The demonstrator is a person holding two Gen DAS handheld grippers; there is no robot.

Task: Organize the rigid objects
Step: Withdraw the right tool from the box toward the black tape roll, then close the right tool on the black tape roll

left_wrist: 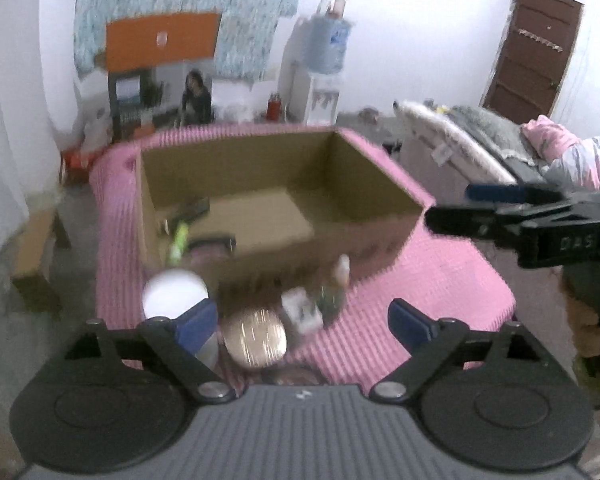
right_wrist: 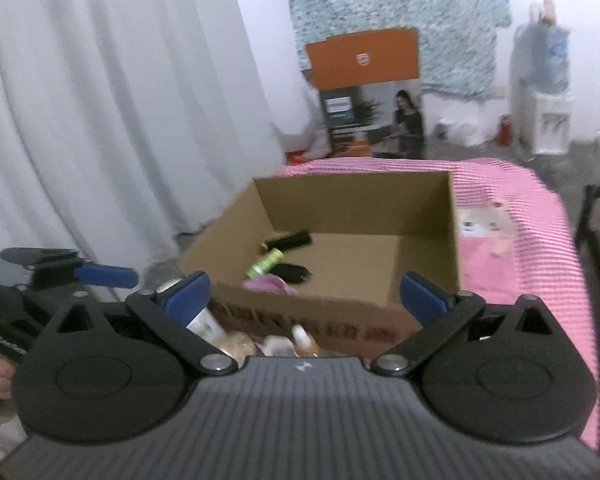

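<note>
My left gripper (left_wrist: 302, 322), spread wide and empty, hangs just above the gold-lidded jar (left_wrist: 255, 339), nearer it than my right gripper (right_wrist: 304, 294), also spread, facing the cardboard box (right_wrist: 340, 312).

Right gripper (right_wrist: 304, 294): blue-tipped fingers spread wide, nothing between them, poised over the near wall of the cardboard box (right_wrist: 428, 280).

Cardboard box: open-topped, on a pink striped cloth (right_wrist: 540, 240). Contents: green tube (right_wrist: 265, 263), lying tilted; black cylindrical item (right_wrist: 288, 240) beyond it; second black item (right_wrist: 292, 272) just beside the tube; pink item (right_wrist: 270, 284) against the near wall.

Outside the box, near side: blurred small bottles and a round gold-toned lid (right_wrist: 236, 345).

Left gripper (right_wrist: 100, 274): at left edge, seen side-on.

Backdrop: white curtain (right_wrist: 112, 100), orange-topped carton (right_wrist: 364, 56), water dispenser (right_wrist: 548, 92).
</note>
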